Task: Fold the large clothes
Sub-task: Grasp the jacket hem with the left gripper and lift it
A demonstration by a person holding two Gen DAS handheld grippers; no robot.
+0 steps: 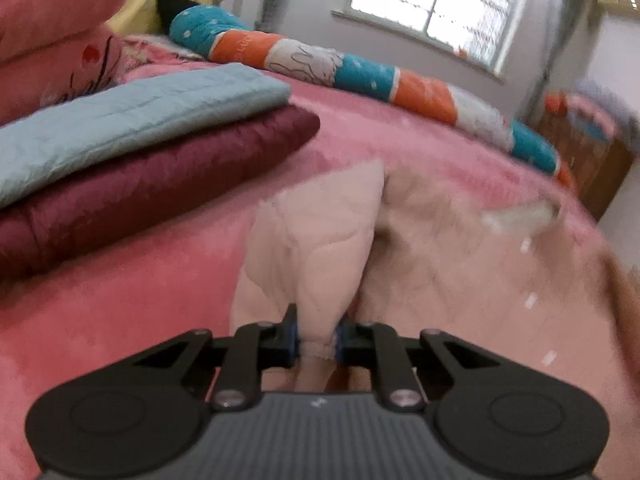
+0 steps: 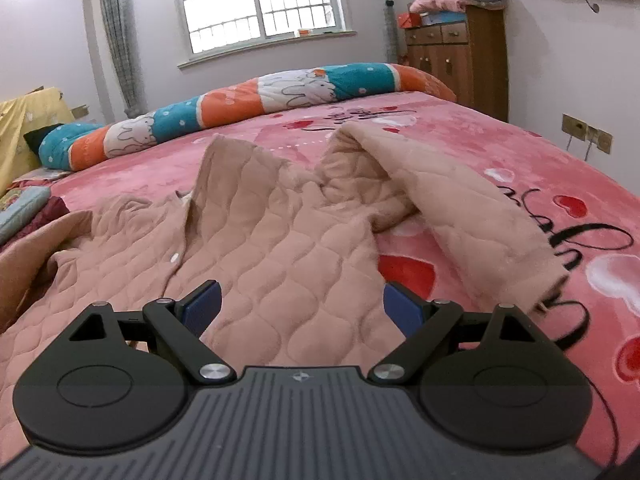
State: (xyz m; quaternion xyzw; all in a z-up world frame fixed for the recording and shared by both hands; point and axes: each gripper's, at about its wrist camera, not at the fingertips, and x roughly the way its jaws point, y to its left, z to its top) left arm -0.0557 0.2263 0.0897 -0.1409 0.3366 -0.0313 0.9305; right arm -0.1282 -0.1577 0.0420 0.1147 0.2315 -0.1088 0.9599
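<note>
A beige quilted jacket [image 2: 280,240] lies spread on a pink bed cover [image 2: 500,152], its long axis running away from the cameras toward the window [image 2: 256,4], button front up. One sleeve [image 2: 460,200] angles back toward the near right. The left gripper [image 1: 316,340] tilts downward, clenched on a bunched fold of the jacket's edge. The right gripper [image 2: 302,308] hovers low over the jacket's hem, tilted down, jaws spread wide with nothing between them. Folded blue and maroon quilts [image 1: 140,140] sit at left.
</note>
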